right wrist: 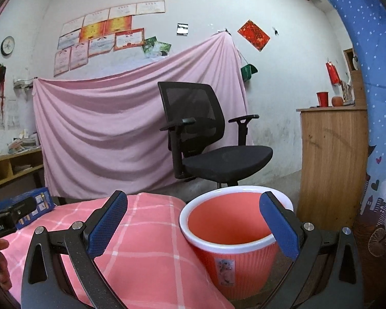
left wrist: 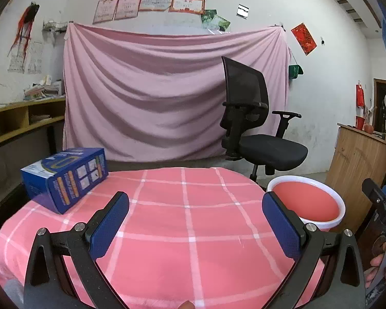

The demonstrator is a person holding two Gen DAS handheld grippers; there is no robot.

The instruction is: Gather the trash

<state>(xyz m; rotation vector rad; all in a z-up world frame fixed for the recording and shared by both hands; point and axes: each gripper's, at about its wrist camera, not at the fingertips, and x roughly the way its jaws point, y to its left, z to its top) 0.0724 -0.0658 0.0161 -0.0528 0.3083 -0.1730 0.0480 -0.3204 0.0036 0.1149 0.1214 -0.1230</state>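
While both tongs, left (left wrist: 195, 219) and right (right wrist: 193, 219), gape empty, nothing looks collected. Box (left wrist: 64, 177) sits ahead-left of left tongs on the surface (left wrist: 193, 231); bin (right wrist: 231, 231) beside right tongs looks empty.

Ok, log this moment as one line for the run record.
left gripper: open, empty | right gripper: open, empty | blue box: on checked tablecloth, untouched | pink bin: beside table, looks empty
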